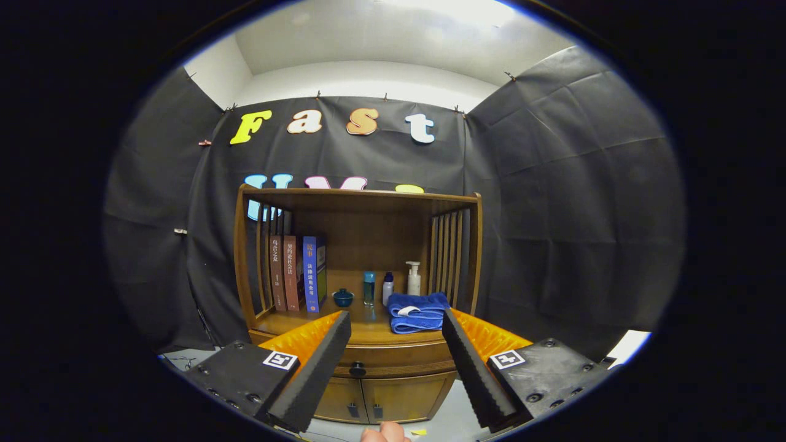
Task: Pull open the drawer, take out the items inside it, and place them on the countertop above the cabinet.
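A wooden cabinet (359, 245) with a shelf top stands ahead of me against the booth wall. Its drawer (393, 357) is closed, with a dark round knob (357, 369) at its middle, seen between my fingers and some way beyond them. My gripper (396, 325) is open and holds nothing; its fingers frame the drawer front. The countertop (362, 328) above the drawer carries a folded blue towel (417, 312). What is inside the drawer is hidden.
On the countertop stand three upright books (299, 273), a small teal lidded jar (342, 298), a blue bottle (368, 287), a small white bottle (387, 288) and a white pump bottle (414, 279). Two cupboard doors (381, 399) sit under the drawer. A hand (384, 433) shows low down.
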Motion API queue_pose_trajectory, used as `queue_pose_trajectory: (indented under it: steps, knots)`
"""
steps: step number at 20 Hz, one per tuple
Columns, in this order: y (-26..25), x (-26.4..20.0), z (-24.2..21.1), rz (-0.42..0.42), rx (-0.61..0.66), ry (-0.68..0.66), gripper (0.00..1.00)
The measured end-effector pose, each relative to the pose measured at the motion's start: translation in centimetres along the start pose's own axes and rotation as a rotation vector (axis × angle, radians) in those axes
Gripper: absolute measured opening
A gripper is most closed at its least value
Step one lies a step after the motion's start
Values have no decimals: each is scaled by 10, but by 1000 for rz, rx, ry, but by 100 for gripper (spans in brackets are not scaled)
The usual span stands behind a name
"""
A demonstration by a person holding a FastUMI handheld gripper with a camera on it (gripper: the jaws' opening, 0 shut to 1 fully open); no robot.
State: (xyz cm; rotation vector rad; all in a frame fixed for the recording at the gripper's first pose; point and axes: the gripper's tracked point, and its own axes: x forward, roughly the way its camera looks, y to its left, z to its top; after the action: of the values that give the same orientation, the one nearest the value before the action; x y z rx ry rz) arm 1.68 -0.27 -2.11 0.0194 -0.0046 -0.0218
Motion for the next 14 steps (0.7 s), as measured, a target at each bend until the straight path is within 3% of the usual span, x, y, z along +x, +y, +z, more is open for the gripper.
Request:
queue_pose_trajectory:
  steps: [7,14]
  knots:
    - [-7,46,-49,-33,45,-21,98]
    - [4,93,-144,-8,43,52,98]
